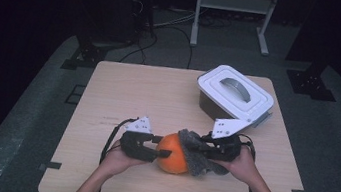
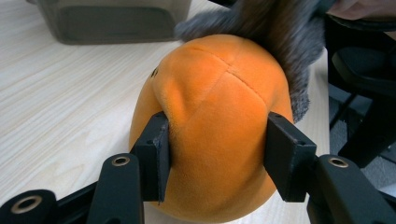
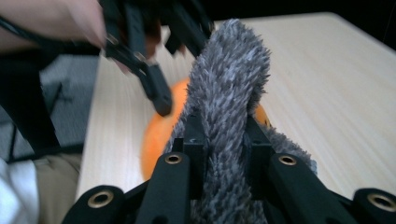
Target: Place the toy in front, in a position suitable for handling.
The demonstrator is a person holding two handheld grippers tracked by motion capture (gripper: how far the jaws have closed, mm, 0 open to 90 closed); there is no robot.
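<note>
Down at the near edge of the table [image 1: 96,176], two hands in, one gripper apiece. Left gripper [image 1: 164,147] clamped on the orange plush ball [image 1: 174,153], pads pressed into its soft sides, one on each flank, denting the fabric in the left gripper view [image 2: 219,140]. Ball sitting on the wood, right at the tips of that claw and squarely between its jaws. Just past the ball from the left claw, a grey furry cloth [image 1: 196,152] draped over the ball's far shoulder, touching it, fur spilling down the side [image 2: 285,32]. Right gripper [image 1: 209,149] pinching that cloth, jaws drawn narrow with a thick fold of fur standing up between them in the right gripper view [image 3: 229,116]. Beyond that fold, seen from the right claw, orange of the ball [image 3: 156,135] peeking out low on the left, and the other claw's black fingers [image 3: 154,88] resting against it. So: both claws meeting nose to nose over the ball, left from one side, right from the other. Farther out, well beyond the right gripper toward the far right corner, a grey bin with a white lid [image 1: 234,92], handle on top, lid on. Behind the table, dark floor with cables [image 1: 167,30] and a white frame's legs [image 1: 230,13].
</note>
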